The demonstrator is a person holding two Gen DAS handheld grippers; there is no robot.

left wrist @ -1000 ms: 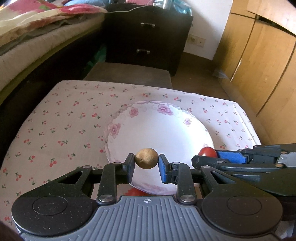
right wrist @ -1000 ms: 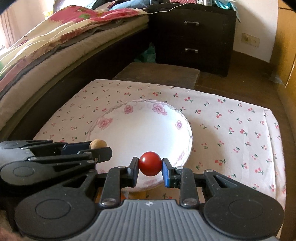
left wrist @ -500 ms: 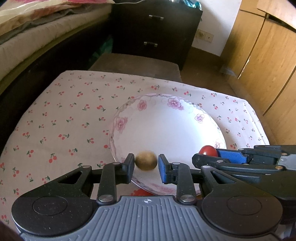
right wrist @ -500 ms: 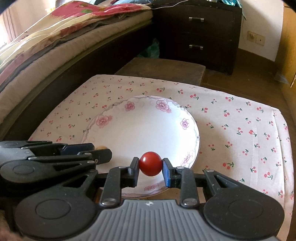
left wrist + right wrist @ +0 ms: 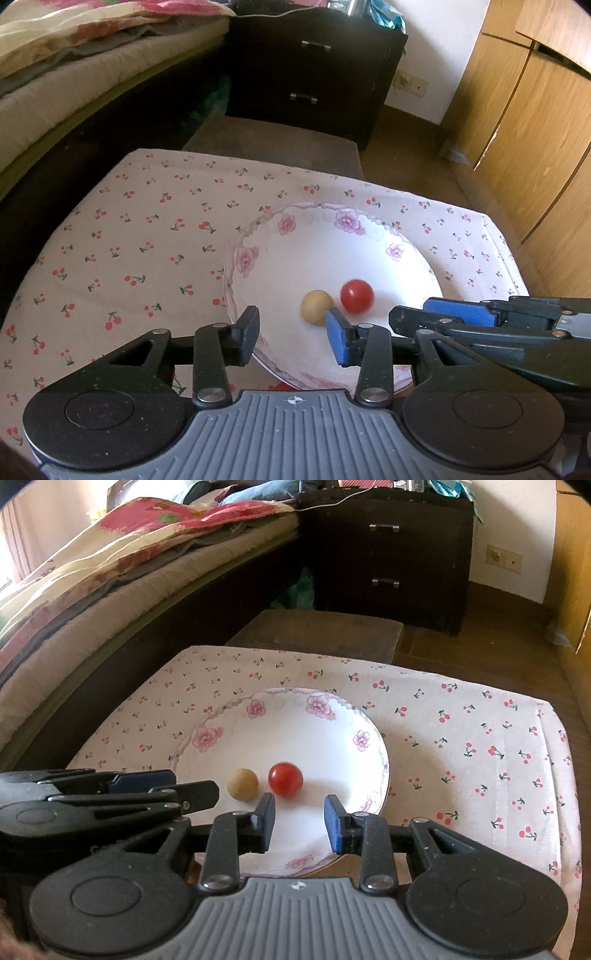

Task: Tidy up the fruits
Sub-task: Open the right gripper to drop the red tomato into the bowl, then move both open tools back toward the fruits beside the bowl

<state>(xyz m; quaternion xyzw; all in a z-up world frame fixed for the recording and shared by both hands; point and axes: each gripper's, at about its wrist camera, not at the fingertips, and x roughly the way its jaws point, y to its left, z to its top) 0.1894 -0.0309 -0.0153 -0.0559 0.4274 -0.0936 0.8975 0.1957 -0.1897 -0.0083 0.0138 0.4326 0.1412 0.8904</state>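
A low bench covered by a white cloth printed with small red cherries [image 5: 461, 738] is seen in both wrist views, with a bed with beige mattress and floral quilt [image 5: 110, 572] along its left side, a dark wooden two-drawer nightstand [image 5: 388, 554] beyond its far edge and light wooden cabinet doors [image 5: 535, 147] off its right side. A round white ceramic plate with pink flower rim decoration [image 5: 295, 731] is placed near the middle of the bench, toward the near edge. Two fruits are found lying on the plate's near half, close together but apart as far as can be told: a small round red cherry tomato [image 5: 285, 779] on the right and a small round tan fruit [image 5: 242, 783] on the left. The left gripper [image 5: 291, 332], black with blue pads, is held over the plate's near-left rim; its jaws have just been opening, are parted now, and nothing is pinched between them, the tan fruit [image 5: 314, 307] being seen lying past its right finger. The right gripper [image 5: 299, 819], of the same build, is held over the plate's near rim with jaws parted and empty, the tomato [image 5: 356, 296] lying just beyond its fingertips. Each gripper is visible at the side of the other's view.
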